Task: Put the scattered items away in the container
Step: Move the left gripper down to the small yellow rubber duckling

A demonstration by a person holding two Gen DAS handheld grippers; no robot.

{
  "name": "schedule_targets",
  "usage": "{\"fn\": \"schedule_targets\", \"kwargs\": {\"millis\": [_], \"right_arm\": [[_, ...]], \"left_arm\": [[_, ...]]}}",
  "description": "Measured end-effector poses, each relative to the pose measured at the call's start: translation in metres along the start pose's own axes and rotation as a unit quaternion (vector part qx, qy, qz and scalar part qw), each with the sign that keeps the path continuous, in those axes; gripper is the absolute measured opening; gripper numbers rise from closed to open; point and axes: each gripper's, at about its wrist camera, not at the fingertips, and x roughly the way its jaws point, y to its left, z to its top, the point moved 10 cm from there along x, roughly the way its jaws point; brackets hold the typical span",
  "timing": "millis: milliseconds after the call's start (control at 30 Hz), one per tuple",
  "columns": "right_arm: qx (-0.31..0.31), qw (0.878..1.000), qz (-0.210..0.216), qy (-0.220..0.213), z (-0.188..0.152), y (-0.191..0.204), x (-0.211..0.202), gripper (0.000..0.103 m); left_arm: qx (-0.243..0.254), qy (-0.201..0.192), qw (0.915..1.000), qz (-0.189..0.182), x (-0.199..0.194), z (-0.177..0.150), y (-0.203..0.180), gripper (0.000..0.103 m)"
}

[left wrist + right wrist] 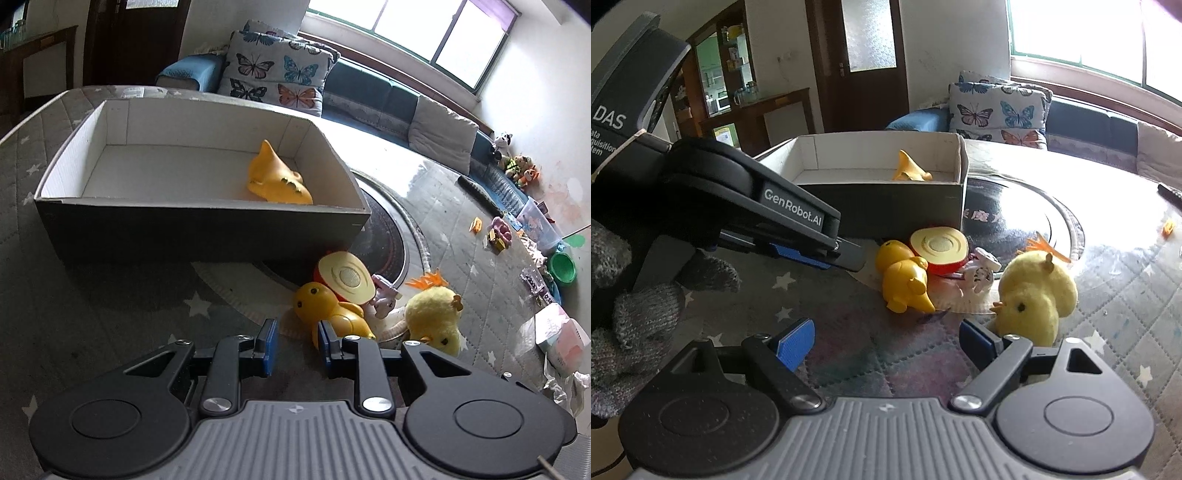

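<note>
A dark cardboard box with white inside stands on the mat and holds a yellow toy; it also shows in the right wrist view. In front of it lie a yellow plastic duck, a red and cream round toy, a small white-pink figure and a yellow plush chick. My left gripper is open and empty, just short of the duck. My right gripper is open and empty, near the duck and chick.
A sofa with a butterfly cushion runs behind the box. A round dark disc lies on the mat. Small toys, a green bowl and packets lie at the right. The left gripper body reaches in from the left.
</note>
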Motion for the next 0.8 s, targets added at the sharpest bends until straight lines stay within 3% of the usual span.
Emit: {"fn": "schedule_targets", "kwargs": {"millis": [800], "right_arm": [[0.004, 1.0, -0.003, 0.012, 0.009, -0.002, 0.02, 0.081]], "left_arm": [[-0.019, 0.011, 0.9995, -0.023, 0.018, 0.021, -0.001, 0.03]]}}
